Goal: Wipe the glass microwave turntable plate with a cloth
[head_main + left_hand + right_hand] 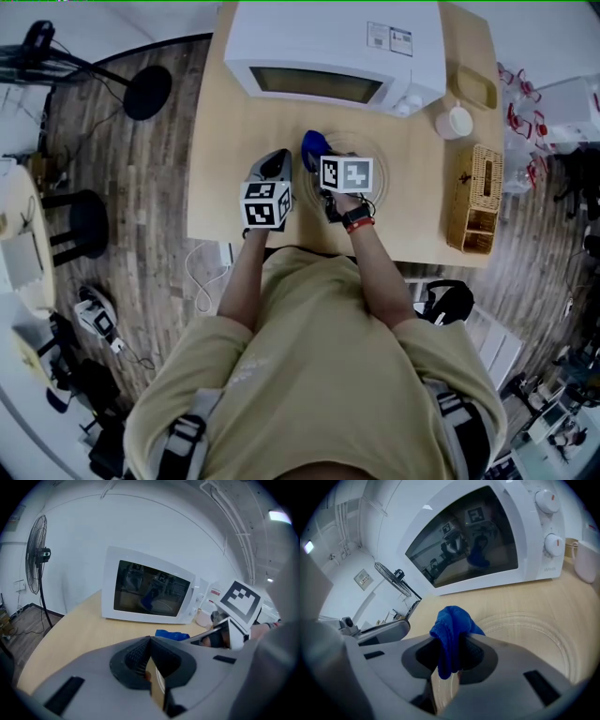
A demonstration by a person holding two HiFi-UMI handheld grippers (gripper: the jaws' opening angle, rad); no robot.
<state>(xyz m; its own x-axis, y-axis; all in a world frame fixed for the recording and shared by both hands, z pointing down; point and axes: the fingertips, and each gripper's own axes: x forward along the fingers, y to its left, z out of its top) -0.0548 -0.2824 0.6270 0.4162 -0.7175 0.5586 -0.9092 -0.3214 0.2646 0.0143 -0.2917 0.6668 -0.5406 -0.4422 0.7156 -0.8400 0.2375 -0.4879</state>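
A pale wooden bench (234, 187) stands on a dark plank floor (141, 234). A person in a beige shirt (319, 375) stands at its near edge, arms reaching forward, one claw in each hand.

At the back of the bench sits a white microwave (328, 47), its door closed and its dark window facing the person. A wicker basket (478, 197) stands near the bench's right edge.

The glass turntable plate (534, 630) lies flat on the bench just in front of the microwave. It is clear, and its raised rings show against the wood.

The left claw (150, 644) is low at the plate's left side. Its ribbed pads are closed together at the tips. I cannot tell whether it grips anything.

The right claw (451, 640) is over the near left part of the plate. Its jaws are clamped on a blue cloth (452, 623), which bunches up above the jaw tips and hangs down between them.

A white cup (455, 122) stands to the right of the microwave.
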